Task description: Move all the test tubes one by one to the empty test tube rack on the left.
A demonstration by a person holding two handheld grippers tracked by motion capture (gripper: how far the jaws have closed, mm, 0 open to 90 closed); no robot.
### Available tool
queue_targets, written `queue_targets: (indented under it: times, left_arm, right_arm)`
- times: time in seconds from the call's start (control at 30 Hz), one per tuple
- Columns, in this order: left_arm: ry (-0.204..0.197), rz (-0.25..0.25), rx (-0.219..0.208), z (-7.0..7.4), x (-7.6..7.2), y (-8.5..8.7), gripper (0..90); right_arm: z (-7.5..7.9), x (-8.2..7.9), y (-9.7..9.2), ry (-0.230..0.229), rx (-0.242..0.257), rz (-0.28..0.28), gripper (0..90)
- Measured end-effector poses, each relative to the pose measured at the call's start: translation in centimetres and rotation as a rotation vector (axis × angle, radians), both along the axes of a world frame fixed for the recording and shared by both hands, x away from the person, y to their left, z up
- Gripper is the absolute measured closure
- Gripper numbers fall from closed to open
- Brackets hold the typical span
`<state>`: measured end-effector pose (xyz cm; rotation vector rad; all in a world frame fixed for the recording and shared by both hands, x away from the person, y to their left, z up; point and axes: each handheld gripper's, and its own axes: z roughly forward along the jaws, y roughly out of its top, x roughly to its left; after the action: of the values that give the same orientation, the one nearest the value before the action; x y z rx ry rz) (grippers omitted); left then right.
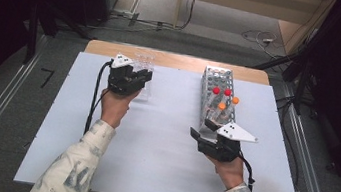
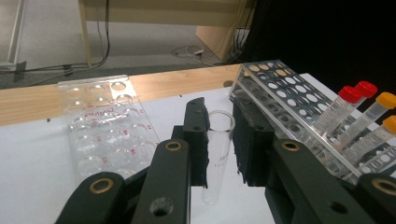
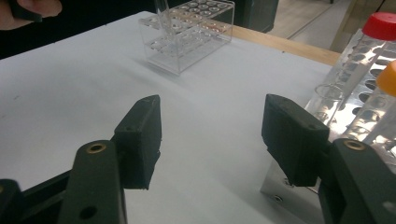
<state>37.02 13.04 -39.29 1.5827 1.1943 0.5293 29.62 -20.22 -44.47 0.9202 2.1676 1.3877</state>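
In the high view, the left gripper (image 1: 137,77) hovers at the clear plastic rack (image 1: 145,62), the right gripper (image 1: 204,131) beside the perforated metal rack (image 1: 219,77). In the left gripper view, its jaws clamp a clear glass test tube (image 2: 217,149) upright between the pads. In the right gripper view, its jaws stand apart, empty, over the white tabletop (image 3: 70,84).
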Motion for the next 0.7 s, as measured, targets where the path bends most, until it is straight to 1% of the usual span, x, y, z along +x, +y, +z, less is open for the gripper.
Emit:
queue_targets:
  times: [0.07,0.2,0.37,0.47,0.53,0.7]
  left_arm:
    - [-0.002,0.004,0.0,0.2,0.2,0.1,76.3]
    - [-0.006,0.021,0.005,0.6,0.8,0.3,76.3]
    - [-0.01,0.048,-0.008,1.0,1.5,0.8,76.4]
    - [-0.012,0.059,0.009,1.2,1.9,1.0,76.4]
    - [-0.014,0.07,0.007,1.3,2.3,1.0,76.3]
    - [-0.018,0.089,0.026,1.6,3.1,1.0,76.3]
  right_arm:
    - [0.0,0.0,-0.3,0.0,0.001,-0.008,34.1]
    - [0.1,0.1,-0.4,0.002,0.006,-0.016,34.1]
    - [0.1,0.2,-0.5,0.0,0.009,-0.024,34.1]
    - [0.1,0.2,-0.5,0.0,0.01,-0.025,34.1]
    - [0.1,0.2,-0.5,0.0,0.01,-0.026,34.1]
    - [0.2,0.2,-0.7,-0.003,0.017,-0.027,34.2]
